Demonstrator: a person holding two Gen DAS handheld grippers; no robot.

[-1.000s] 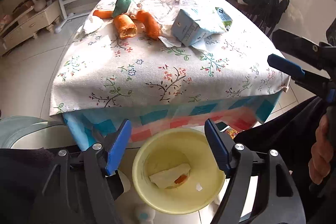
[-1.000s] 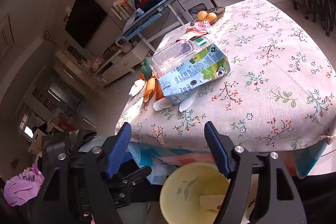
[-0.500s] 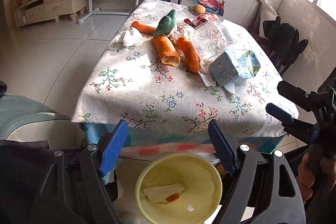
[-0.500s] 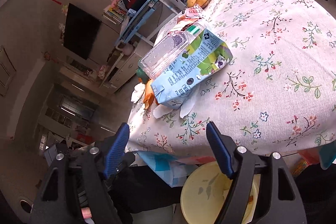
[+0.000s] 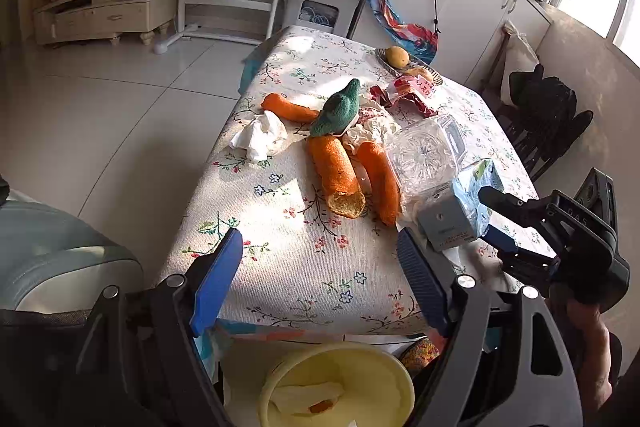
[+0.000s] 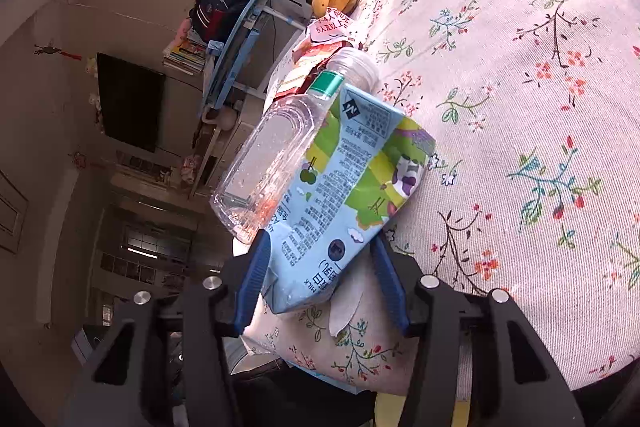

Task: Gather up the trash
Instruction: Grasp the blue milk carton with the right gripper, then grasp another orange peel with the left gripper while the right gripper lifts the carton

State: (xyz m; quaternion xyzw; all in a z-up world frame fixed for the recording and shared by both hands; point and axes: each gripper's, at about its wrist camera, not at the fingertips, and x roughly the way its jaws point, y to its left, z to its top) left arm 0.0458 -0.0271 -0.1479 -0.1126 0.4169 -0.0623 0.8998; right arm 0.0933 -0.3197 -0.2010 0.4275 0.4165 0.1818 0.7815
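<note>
A crushed blue milk carton (image 6: 344, 203) lies on the floral tablecloth (image 6: 540, 107); it also shows in the left wrist view (image 5: 460, 211). My right gripper (image 6: 320, 275) straddles the carton's near end, jaws partly closed around it, the pads close to its sides. A clear plastic bottle (image 6: 276, 155) lies against the carton. My left gripper (image 5: 320, 283) is open and empty above the table's near edge. Below it stands a yellow bin (image 5: 384, 379) with paper and an orange scrap inside. Orange bread pieces (image 5: 334, 167), a white tissue (image 5: 260, 137) and a red wrapper (image 5: 408, 93) lie on the table.
A green knitted item (image 5: 338, 109) lies among the trash. A basket with yellow fruit (image 5: 396, 57) stands at the table's far end. A grey-green chair (image 5: 52, 259) is at the left, a dark chair (image 5: 548, 115) at the right.
My right gripper has moved forward onto the table and narrowed around the milk carton. My left gripper has risen and advanced over the table edge; the bin now sits lower in view.
</note>
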